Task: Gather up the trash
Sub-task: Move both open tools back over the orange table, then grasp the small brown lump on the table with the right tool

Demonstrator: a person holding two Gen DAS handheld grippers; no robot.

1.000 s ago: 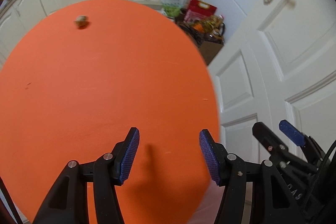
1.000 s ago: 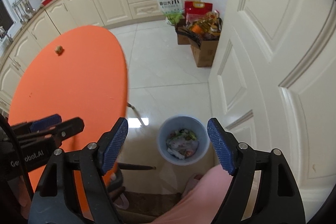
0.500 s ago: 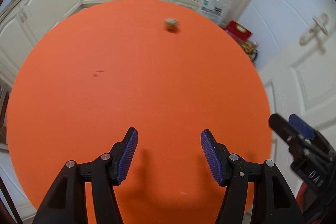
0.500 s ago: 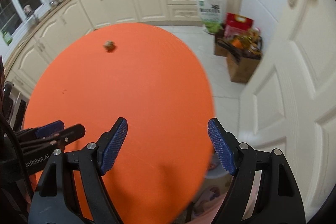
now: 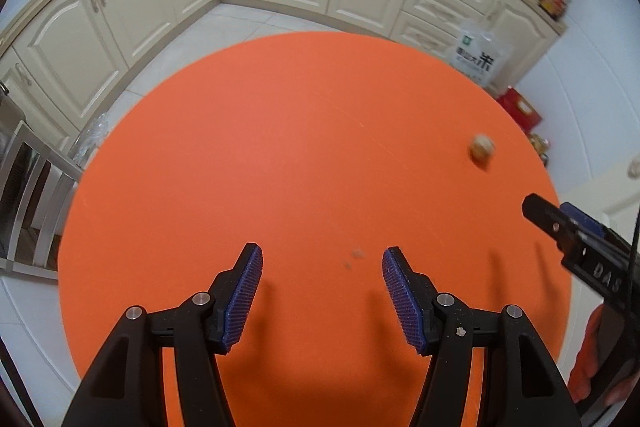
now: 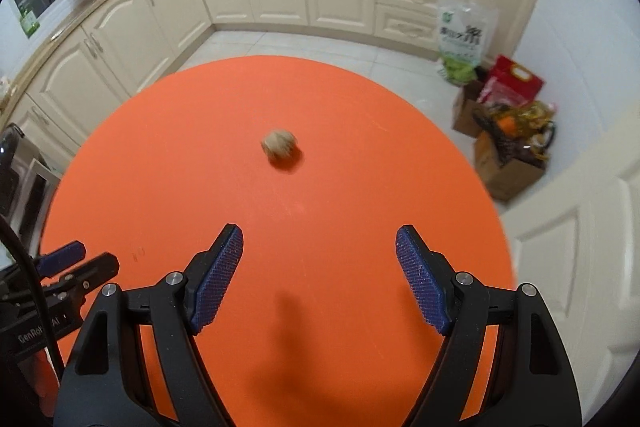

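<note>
While both pairs of tongs hang over the round orange table (image 6: 168, 155), neither holds anything: the right tongs (image 6: 319, 277) stand spread wide with bare tabletop between the blue pads, and the left tongs (image 5: 322, 293) are spread a little less, also empty and touching nothing. A second ago the right tongs looked down past the table edge at a bin of rubbish on the floor; they have since swung over the tabletop, and the left tongs have swept across it too. That suggests one drop-off is finished and the next piece is being sought. The only rubbish showing is a small crumpled brownish wad (image 6: 279, 143), lying on the table well ahead of the right tongs and nearly in line with their gap. Seen from the left wrist, the wad (image 5: 481, 146) lies far off to the right, near the table's rim, so the right tongs look better placed to take it.
</note>
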